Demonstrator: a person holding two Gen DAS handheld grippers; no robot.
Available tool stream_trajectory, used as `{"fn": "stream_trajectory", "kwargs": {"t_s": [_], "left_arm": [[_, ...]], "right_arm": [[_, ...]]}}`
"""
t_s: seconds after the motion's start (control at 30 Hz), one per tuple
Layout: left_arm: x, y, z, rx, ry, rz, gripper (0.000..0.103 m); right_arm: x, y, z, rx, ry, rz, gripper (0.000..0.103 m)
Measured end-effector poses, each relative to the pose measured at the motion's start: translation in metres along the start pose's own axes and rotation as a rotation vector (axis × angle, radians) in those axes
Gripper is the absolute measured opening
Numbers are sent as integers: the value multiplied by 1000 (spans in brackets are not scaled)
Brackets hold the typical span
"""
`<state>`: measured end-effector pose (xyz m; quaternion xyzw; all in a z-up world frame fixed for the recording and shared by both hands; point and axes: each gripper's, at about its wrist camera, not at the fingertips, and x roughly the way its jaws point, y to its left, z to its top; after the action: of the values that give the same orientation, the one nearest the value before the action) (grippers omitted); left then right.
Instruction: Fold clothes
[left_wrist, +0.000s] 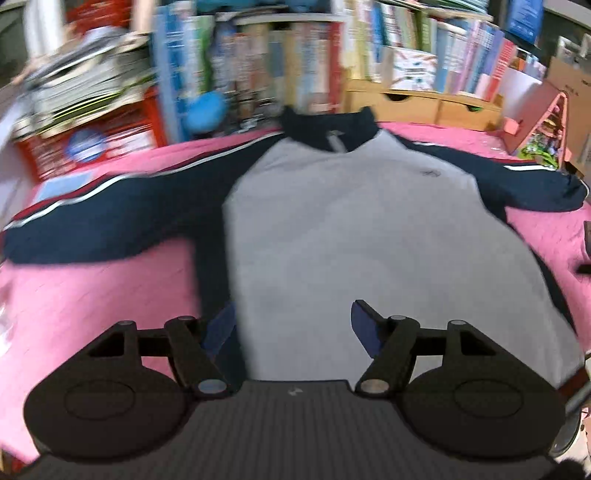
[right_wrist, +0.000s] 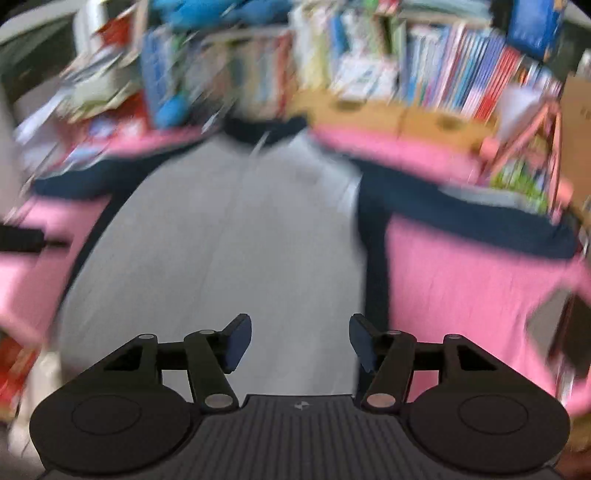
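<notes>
A grey sweatshirt with navy sleeves and a navy collar lies flat, front up, on a pink cloth-covered table. Its sleeves spread out to both sides. It also shows in the right wrist view, blurred. My left gripper is open and empty, above the shirt's lower left part, its left finger over the navy side edge. My right gripper is open and empty above the shirt's lower right part. The hem is hidden under both grippers.
Shelves of books and wooden drawers stand behind the table. A pink triangular stand and a cardboard box are at the back right. A red crate with stacked papers is at the back left. A dark object pokes in from the left.
</notes>
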<state>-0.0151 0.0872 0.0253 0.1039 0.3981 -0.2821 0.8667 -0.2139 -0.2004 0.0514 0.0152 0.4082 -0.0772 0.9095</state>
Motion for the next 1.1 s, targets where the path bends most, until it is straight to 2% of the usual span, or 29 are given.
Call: {"fn": "stream_trajectory", "kwargs": {"t_s": [0.03,0.1,0.23,0.3,0.4,0.5,0.57,0.6,0.63,0.67,0.73,0.9,1.0,1.1], "left_arm": [[14,-5,11,9,-8,-6,69],[46,-13,36,30,-23,3,69],[117,-18,81,44,-7,60,52],[150,-18,98,50,10,103,48],[190,-10,114,30,30,168,48],[207,-1,121,-19,35,208,50],[214,4,125,-49,29,234,51],[218,6,126,-64,26,247,51],[221,6,129,-76,29,258,51],[225,5,132,-85,40,266,51],[229,2,138,-92,72,284,52],[230,-11,142,-62,110,305,54],[230,-10,140,-48,104,309,60],[229,-2,138,-67,105,294,68]], "right_arm": [[23,-1,16,-17,-27,-6,56],[73,0,49,-51,-66,-2,48],[184,3,112,-92,-94,71,41],[237,11,139,-140,-88,133,36],[305,14,169,-209,-46,147,26],[345,-1,196,-133,-106,118,27],[359,-13,209,-91,-131,144,32],[366,-17,214,-96,-145,148,48],[371,-19,216,-90,-151,127,56],[370,-24,217,-60,-145,130,60],[361,-32,216,-15,-149,140,59],[326,-106,169,15,-109,23,60],[304,-152,140,33,-83,-49,58],[283,-198,111,51,-56,-121,62]]}}
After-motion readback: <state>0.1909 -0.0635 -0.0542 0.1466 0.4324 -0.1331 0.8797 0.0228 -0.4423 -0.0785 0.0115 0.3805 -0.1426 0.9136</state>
